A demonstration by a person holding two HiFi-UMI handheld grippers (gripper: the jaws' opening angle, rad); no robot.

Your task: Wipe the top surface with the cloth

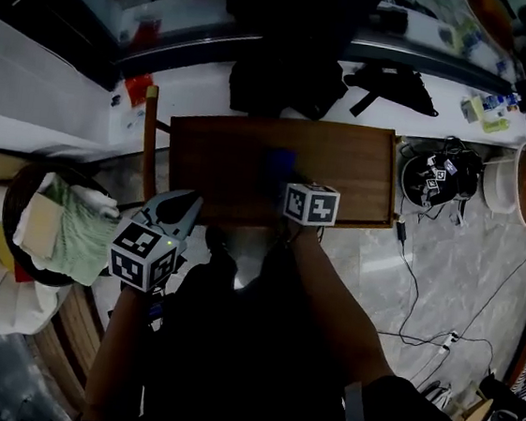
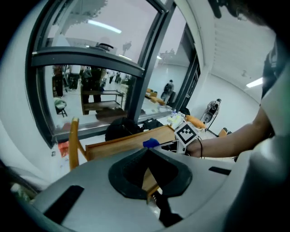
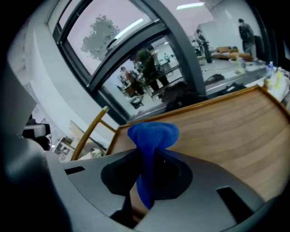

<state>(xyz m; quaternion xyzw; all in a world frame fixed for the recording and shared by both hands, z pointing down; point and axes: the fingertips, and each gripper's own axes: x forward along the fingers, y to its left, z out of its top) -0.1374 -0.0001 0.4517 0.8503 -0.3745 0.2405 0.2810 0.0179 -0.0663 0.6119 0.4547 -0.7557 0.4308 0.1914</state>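
The brown wooden table top (image 1: pixel 231 159) lies just ahead of me in the head view. My right gripper (image 1: pixel 289 185) is over its near edge, shut on a bunched blue cloth (image 1: pixel 280 164). In the right gripper view the cloth (image 3: pixel 152 135) sticks up from between the jaws, with the wood surface (image 3: pixel 226 131) stretching beyond it. My left gripper (image 1: pixel 186 204) hangs off the table's near left corner, shut and empty. Its own view shows the table (image 2: pixel 127 144), the blue cloth (image 2: pixel 151 143) and the right gripper's marker cube (image 2: pixel 186 132) ahead.
A wooden chair post (image 1: pixel 146 140) stands at the table's left end. A basket of cloths (image 1: pixel 58 224) sits on the floor to the left. A black bag (image 1: pixel 278 75) lies beyond the table. A dark helmet (image 1: pixel 437 176), a white bowl (image 1: pixel 502 185) and cables (image 1: pixel 422 308) are to the right.
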